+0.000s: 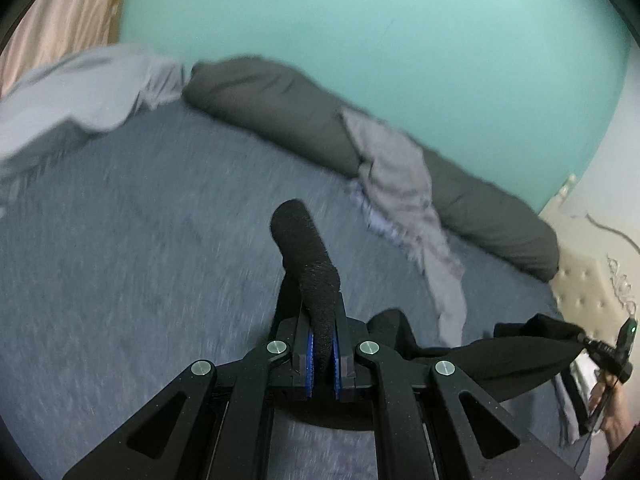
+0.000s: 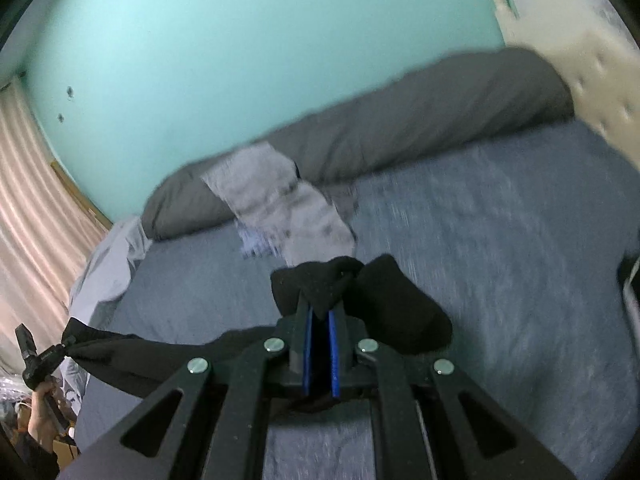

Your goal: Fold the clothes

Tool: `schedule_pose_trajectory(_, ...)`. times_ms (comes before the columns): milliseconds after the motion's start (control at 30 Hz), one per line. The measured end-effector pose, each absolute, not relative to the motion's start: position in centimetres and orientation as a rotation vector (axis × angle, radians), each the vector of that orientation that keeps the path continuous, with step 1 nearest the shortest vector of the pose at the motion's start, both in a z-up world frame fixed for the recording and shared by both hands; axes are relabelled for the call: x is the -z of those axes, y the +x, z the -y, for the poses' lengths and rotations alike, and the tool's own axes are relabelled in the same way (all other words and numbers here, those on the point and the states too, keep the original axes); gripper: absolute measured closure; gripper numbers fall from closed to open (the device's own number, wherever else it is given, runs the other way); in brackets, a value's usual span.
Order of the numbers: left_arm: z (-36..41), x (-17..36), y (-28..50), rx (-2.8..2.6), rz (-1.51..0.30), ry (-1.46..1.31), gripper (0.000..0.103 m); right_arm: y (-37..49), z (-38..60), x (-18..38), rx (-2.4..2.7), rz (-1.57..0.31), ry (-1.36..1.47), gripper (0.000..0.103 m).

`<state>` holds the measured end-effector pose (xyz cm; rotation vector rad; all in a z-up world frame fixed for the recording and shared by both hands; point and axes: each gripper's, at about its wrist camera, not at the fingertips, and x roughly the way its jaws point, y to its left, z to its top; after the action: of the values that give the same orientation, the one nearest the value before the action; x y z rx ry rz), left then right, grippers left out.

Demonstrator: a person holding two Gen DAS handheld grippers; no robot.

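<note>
Bed (image 1: 140,260) first: one, covered in a blue-grey sheet, filling the lower part of both views against a teal wall (image 1: 360,40). Along its far edge lies one long dark grey rolled duvet (image 1: 280,108), with one pale grey garment (image 1: 400,184) draped over it and trailing onto the sheet, and one bundle of light grey cloth (image 1: 80,88) at the far left corner.

The black garment (image 2: 400,308) is the piece in hand, a single item, lifted off the bed and stretched between two grippers. The left gripper (image 1: 323,344) is clamped on a rolled black edge of it; the right gripper (image 2: 320,320) is likewise pinched tight on a bunched corner, with the cloth sagging across to the other tool.

Judged from this, the step is spreading the garment out in the air before the first fold. The next move calls for lowering it flat onto the open sheet, keeping both corners level and taut, clear of the pale grey garment.
</note>
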<state>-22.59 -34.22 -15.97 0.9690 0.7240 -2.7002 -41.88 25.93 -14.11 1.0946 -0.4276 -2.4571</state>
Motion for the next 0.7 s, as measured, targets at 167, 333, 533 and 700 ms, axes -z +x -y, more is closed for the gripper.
schedule_pose_trajectory(167,33.3,20.7,-19.2,2.637,-0.728,1.078,0.097,-37.7,-26.4,22.2,2.371,0.452,1.244,0.096)
schedule_pose_trajectory(333,33.2,24.5,-15.1,2.546,-0.784,1.156,0.096,-32.6,-26.1,26.8,2.314,0.448,1.331,0.096)
schedule_pose_trajectory(533,32.7,26.8,-12.1,2.497,-0.813,1.219,0.096,-28.8,-28.3,28.8,2.309,0.544,1.377,0.096)
schedule_pose_trajectory(700,32.6,27.6,-10.2,2.473,-0.884,1.242,0.093,-27.1,-29.3,30.6,2.287,0.557,1.47,0.093)
